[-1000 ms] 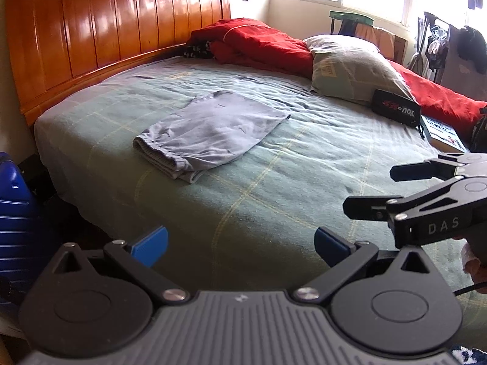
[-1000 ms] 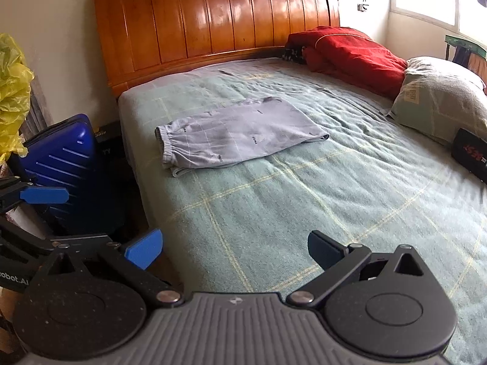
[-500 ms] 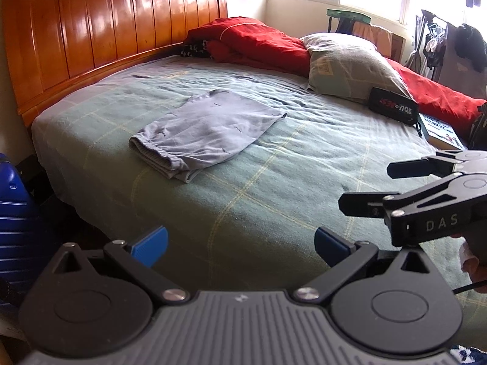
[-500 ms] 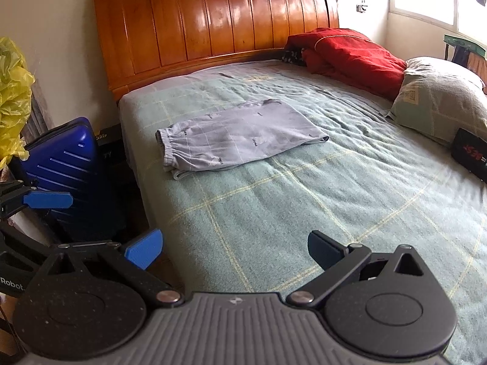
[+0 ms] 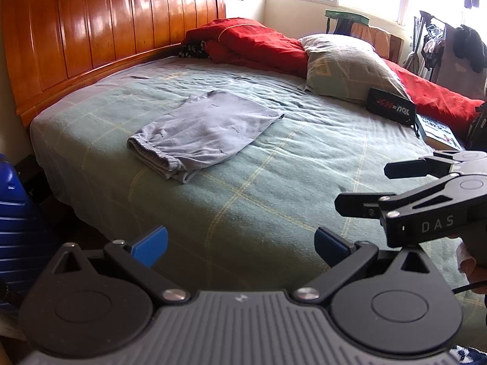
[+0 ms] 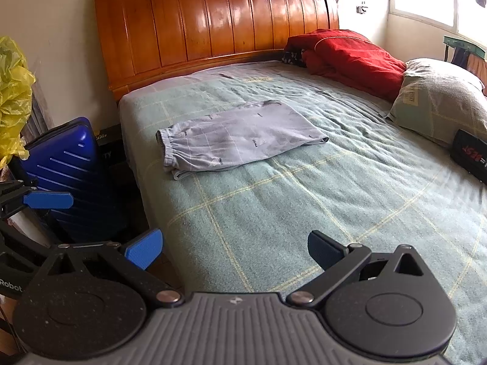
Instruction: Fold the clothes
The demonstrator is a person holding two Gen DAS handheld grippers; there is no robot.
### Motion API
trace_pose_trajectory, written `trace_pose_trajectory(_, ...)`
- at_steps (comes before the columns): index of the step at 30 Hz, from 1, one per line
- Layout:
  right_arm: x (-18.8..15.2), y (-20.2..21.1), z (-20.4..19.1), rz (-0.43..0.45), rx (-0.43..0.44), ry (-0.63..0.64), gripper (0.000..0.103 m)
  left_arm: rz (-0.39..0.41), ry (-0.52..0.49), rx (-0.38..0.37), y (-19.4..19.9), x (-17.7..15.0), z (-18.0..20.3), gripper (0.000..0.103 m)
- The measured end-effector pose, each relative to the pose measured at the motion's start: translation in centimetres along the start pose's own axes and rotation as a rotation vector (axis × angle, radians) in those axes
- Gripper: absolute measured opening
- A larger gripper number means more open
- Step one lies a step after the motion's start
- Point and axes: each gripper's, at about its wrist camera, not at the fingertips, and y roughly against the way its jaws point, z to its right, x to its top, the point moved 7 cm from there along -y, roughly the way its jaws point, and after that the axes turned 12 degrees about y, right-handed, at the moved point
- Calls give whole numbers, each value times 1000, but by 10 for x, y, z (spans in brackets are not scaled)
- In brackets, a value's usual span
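Soft, light grey shorts (image 5: 204,130) should drape limply, best pinched at the elastic waistband; left gripper (image 5: 240,245) and right gripper (image 6: 234,248) both spread, empty.

Left gripper (image 5: 240,245): black linkage arms, ribbed grey housing, silver pivot screws, blue finger pads (image 5: 150,241). Right gripper (image 6: 234,248), same build; seen from the left, white "DAS" lettering and a thin black cable (image 5: 468,287)
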Motion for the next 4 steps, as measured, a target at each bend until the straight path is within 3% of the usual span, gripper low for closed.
trace_pose_trajectory(4, 0, 0, 0, 1, 3, -1, 103, 1, 1, -8, 0, 0, 1, 102)
